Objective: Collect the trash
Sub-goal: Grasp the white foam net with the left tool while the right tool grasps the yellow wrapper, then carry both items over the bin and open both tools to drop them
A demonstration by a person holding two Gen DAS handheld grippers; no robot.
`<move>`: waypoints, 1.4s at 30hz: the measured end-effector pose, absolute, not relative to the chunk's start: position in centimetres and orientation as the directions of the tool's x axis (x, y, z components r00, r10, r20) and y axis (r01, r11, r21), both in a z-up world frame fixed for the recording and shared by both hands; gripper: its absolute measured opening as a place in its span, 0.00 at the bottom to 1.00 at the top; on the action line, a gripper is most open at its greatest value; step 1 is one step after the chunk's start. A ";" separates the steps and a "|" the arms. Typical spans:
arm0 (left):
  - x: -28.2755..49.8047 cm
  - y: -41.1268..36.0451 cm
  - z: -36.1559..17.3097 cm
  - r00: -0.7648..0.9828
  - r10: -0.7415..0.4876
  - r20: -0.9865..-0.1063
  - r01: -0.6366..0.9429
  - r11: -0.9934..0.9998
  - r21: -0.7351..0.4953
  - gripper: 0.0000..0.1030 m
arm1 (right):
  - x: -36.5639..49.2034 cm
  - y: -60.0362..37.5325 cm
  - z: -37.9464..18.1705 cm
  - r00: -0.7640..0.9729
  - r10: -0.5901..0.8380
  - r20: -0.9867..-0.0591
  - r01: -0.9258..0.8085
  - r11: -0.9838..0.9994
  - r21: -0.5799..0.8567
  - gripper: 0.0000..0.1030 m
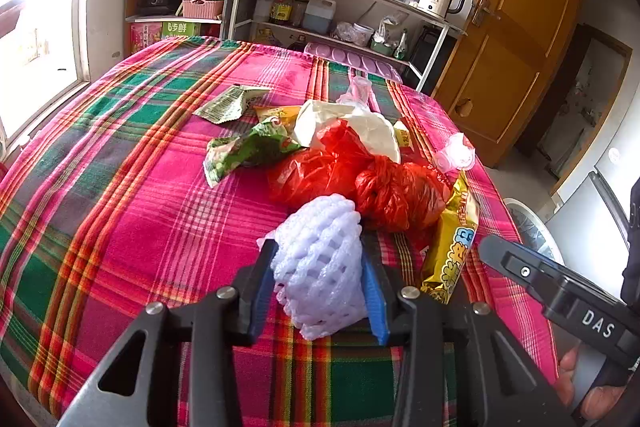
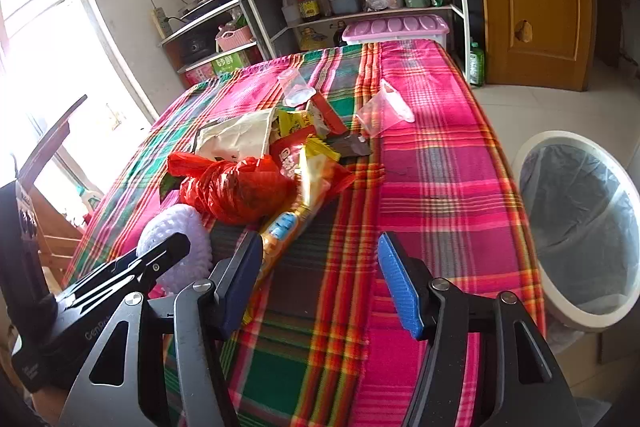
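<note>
Pinching the foam net [image 1: 320, 263], the left gripper [image 1: 320, 283] jaws are clamped; springy foam could be squeezed out. Right gripper [image 2: 320, 283] jaws are held apart, empty.

Print on yellow snack wrapper [image 1: 452, 259] too small to read. Lower part of red plastic bag [image 1: 360, 183] hidden behind white foam fruit net [image 1: 320, 263]. White paper [image 2: 240, 139] partly buried under wrappers. Rim of trash bin [image 2: 532, 255] cut by desk [image 2: 440, 187] edge. Window [image 1: 36, 27] blown out, nothing discernible outside.
</note>
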State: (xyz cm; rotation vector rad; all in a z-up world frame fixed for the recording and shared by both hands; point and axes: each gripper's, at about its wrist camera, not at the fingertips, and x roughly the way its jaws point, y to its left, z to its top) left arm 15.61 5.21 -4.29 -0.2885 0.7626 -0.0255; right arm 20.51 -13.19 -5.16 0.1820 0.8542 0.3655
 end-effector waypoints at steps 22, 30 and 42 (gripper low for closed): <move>14.1 4.6 -3.0 0.753 -0.140 -0.643 -0.041 0.966 -0.257 0.23 | 20.6 -13.4 -6.1 0.559 0.406 -0.723 -0.209 0.913 0.352 0.08; 13.8 1.1 -0.9 0.758 -0.198 -0.622 0.038 0.965 -0.260 0.21 | 19.0 -18.6 -4.4 0.619 0.374 -0.690 -0.139 0.918 0.372 0.07; 19.4 -10.0 1.6 0.699 -0.414 -0.584 0.306 0.910 -0.279 0.22 | 20.3 -31.7 -4.5 0.695 0.183 -0.696 0.109 0.929 0.353 0.07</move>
